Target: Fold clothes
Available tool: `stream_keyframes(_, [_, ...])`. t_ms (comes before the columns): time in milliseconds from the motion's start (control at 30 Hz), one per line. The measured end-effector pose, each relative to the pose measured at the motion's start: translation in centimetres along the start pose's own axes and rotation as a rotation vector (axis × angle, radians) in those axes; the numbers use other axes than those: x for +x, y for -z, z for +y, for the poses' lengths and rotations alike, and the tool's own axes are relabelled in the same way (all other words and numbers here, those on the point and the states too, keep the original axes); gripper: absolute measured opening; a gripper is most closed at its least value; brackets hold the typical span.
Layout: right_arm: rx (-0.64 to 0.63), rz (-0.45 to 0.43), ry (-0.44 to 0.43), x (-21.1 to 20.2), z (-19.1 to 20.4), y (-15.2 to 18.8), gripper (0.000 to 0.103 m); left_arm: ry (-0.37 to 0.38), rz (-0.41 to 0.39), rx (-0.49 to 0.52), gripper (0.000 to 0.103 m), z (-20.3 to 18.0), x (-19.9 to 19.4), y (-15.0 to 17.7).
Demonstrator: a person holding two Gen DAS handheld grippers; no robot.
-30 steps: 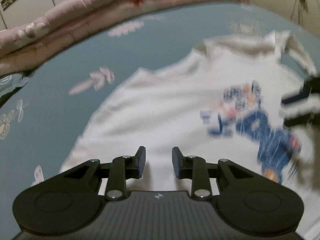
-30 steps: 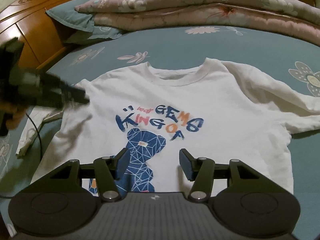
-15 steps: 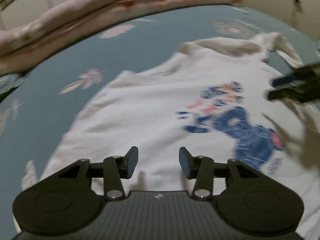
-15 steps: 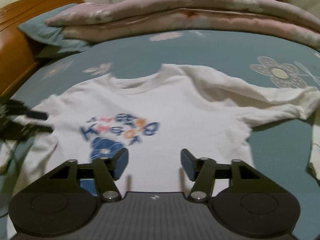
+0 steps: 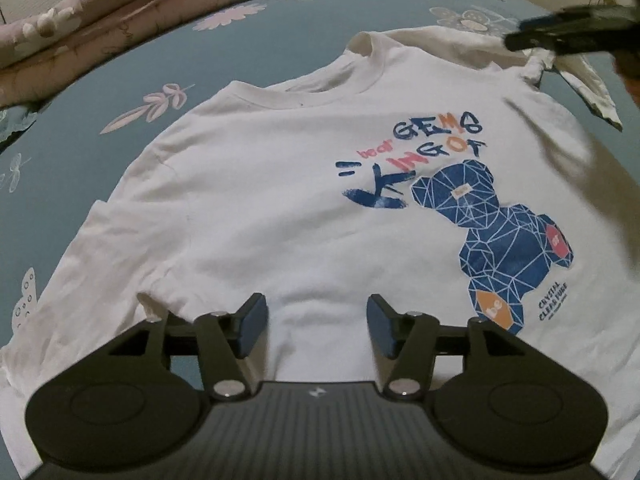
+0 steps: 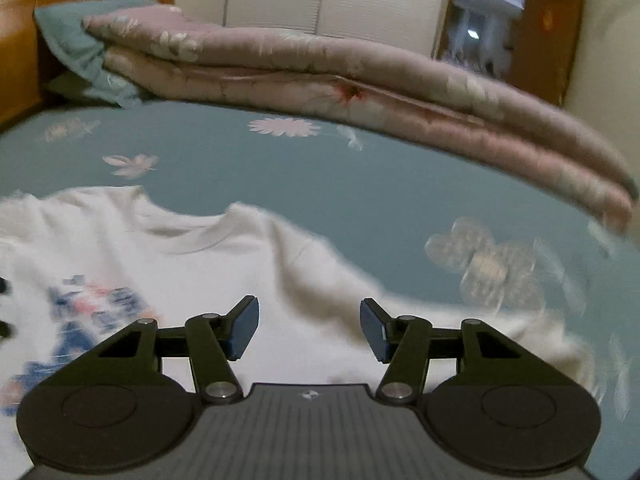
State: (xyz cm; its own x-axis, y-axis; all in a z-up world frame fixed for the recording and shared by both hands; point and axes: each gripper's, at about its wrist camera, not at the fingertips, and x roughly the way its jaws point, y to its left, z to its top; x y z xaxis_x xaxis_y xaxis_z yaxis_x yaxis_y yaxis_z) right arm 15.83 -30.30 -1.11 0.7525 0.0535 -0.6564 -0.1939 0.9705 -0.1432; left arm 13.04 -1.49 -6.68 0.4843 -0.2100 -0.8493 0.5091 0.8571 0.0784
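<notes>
- Two grippers hover, jaws apart, empty; the left gripper (image 5: 314,326) has just been opening.
- White cotton T-shirt with blue bear print (image 5: 280,200) lies flat, collar far.
- Right gripper (image 6: 308,330) is nearer the right sleeve (image 6: 460,320).

T-shirt (image 5: 280,208) flat on bed (image 5: 132,68) | quilt (image 6: 320,68) behind

"GEMS KING OF" on T-shirt (image 5: 280,184)

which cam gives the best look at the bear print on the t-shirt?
Left wrist. The bear print is sharp there, lettering readable, whole figure visible on the t-shirt. In the right wrist view the print sits at the left edge, motion-blurred into blue and red smears and partly cut off behind the gripper body.
</notes>
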Motion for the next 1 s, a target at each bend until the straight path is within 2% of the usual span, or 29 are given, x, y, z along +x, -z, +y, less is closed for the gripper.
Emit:
stream_keyframes(167, [-0.121,0.097,-0.034,5.3,-1.8,-1.7,0.060,0.007,0.001,-0.031,0.060,0.5,0.1,0.0])
stream_keyframes(267, [-0.167,0.165,-0.055,7.5,-2.2,-2.0,0.021,0.003,0.003,-0.029,0.064,0.5,0.2,-0.1])
stream_keyframes(333, [-0.161,0.157,-0.051,8.1,-2.6,-2.4,0.017,0.000,0.002,-0.031,0.067,0.5,0.3,-0.1])
stream_keyframes(467, [-0.125,0.136,0.013,9.9,-3.6,-3.3,0.017,0.000,-0.002,-0.036,0.070,0.6,0.5,-0.2])
stream_keyframes(567, [-0.068,0.158,0.077,12.0,-4.7,-3.5,0.016,0.003,-0.005,-0.037,0.070,0.7,0.5,-0.1])
stream_keyframes(667, [-0.019,0.127,0.061,11.5,-5.1,-4.1,0.016,0.006,-0.010,-0.037,0.070,0.8,0.5,0.0])
stream_keyframes(733, [-0.011,0.055,0.043,9.6,-4.6,-4.8,0.019,0.006,-0.010,-0.035,0.071,0.8,0.5,0.0])
stream_keyframes(833, [-0.005,-0.002,-0.069,7.4,-3.1,-6.1,0.019,0.007,-0.013,-0.036,0.072,0.8,0.5,0.0])
stream_keyframes(900, [-0.024,0.014,-0.182,7.0,-1.4,-6.5,0.019,0.008,-0.016,-0.038,0.073,0.9,0.5,0.1])
stream_keyframes(1000, [-0.084,0.065,-0.263,8.4,1.8,-6.5,0.019,0.010,-0.021,-0.042,0.074,1.0,0.5,0.1])
